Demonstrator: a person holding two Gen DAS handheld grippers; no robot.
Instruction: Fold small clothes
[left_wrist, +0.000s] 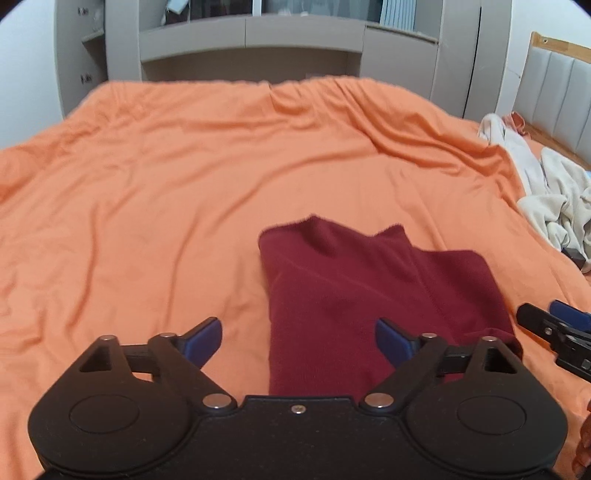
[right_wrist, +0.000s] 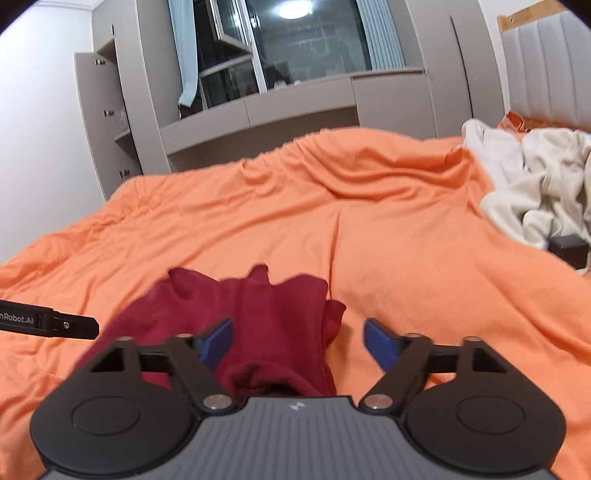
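In the left wrist view, the left gripper (left_wrist: 297, 339) is standing released, its blue pads spread wide with nothing pinched. The dark red garment (left_wrist: 369, 291) is lying folded on the orange bedsheet (left_wrist: 147, 206), stretching ahead of the claw; its near edge is running between the pads and under the right-hand one, but neither pad is pressing on it. To the claw's right, the tip of the right gripper (left_wrist: 554, 325) is showing at the frame's edge, and further off to the right a heap of pale clothes (left_wrist: 554, 199) is waiting.

In the right wrist view, the right gripper (right_wrist: 298, 341) is likewise standing wide and empty. The garment is bunching directly ahead of and beneath its left pad, with a loose flap drooping toward the gap. The left gripper's finger is poking in from the left.

The fold appears just laid down and let go. The next move likely calls for smoothing the bundle, or reaching right to the pale heap for a fresh piece.
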